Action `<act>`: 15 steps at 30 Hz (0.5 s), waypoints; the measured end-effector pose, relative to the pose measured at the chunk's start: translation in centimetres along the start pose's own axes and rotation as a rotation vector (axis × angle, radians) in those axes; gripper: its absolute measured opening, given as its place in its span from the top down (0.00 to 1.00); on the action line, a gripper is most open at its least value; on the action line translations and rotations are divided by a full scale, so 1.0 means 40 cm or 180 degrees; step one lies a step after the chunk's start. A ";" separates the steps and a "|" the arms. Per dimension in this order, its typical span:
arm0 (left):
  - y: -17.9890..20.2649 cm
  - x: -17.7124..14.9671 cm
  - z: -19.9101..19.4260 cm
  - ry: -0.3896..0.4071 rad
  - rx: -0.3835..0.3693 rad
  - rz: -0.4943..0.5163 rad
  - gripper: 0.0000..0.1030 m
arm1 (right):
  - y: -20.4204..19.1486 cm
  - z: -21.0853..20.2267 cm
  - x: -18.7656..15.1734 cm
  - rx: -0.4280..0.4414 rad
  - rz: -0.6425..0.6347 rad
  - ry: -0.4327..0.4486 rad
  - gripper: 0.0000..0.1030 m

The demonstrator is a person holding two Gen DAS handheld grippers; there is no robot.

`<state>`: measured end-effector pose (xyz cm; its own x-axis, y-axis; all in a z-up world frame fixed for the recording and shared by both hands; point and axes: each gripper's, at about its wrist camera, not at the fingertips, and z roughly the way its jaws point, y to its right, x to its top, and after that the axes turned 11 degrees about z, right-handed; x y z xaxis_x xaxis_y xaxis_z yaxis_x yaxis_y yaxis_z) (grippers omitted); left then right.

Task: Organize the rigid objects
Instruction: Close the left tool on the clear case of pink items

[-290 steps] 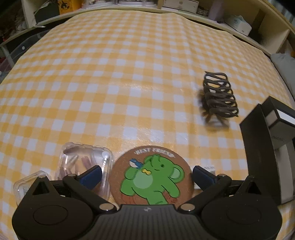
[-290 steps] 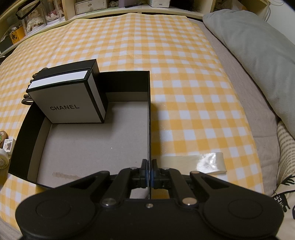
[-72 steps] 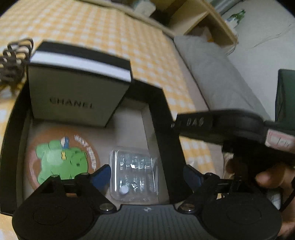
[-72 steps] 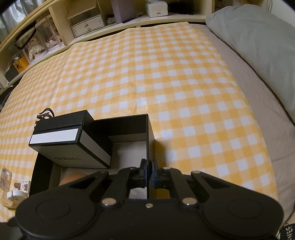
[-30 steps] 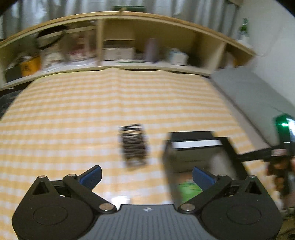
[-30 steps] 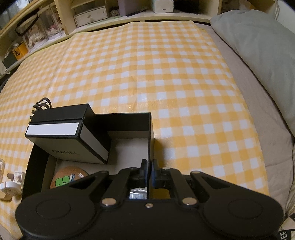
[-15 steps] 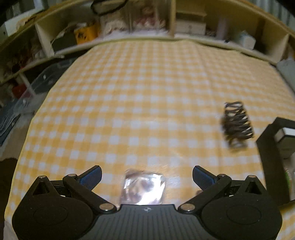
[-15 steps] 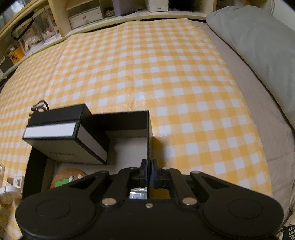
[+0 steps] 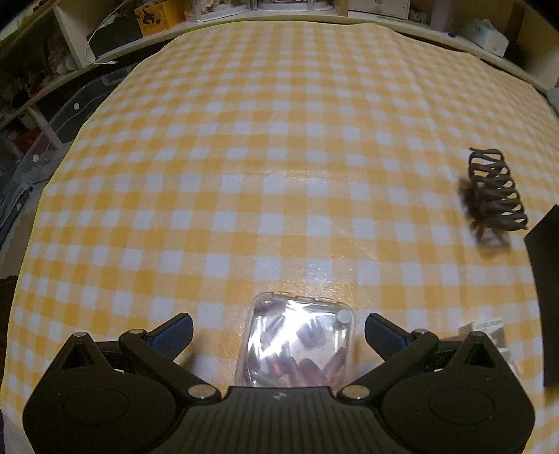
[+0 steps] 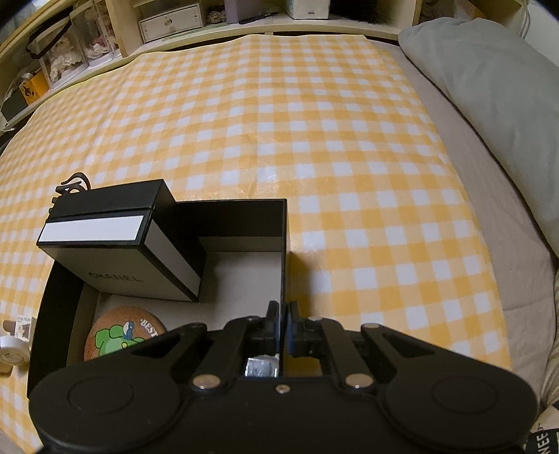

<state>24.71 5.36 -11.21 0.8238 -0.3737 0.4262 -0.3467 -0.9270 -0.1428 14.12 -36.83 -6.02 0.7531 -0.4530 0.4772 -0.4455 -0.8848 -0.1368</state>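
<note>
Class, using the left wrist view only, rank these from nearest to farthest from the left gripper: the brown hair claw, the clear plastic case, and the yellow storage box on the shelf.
1. Clear plastic case: directly between the open fingers of the left gripper.
2. Brown hair claw: to the right, on the checked cloth.
3. Yellow storage box: far back on the shelf, upper left.

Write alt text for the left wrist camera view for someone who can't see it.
The open left gripper hovers over a clear plastic case lying between its fingers on a yellow-and-white checked cloth. To the right, a dark claw hair clip lies on the cloth beside the edge of a black box; cluttered shelves run along the back.
</note>
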 end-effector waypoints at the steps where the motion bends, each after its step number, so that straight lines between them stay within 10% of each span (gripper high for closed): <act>1: 0.002 0.002 0.005 0.0000 0.0000 0.0012 0.00 | 0.001 -0.001 0.001 0.0003 0.0000 -0.0002 0.96; 15: 0.061 0.009 0.061 -0.0232 -0.0156 0.0201 0.26 | -0.006 0.003 -0.005 0.0013 0.0006 -0.0002 0.95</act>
<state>25.28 2.89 -13.57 0.8294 -0.4342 0.3515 -0.4190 -0.8997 -0.1226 14.11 -36.54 -6.18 0.7526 -0.4547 0.4763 -0.4449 -0.8844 -0.1414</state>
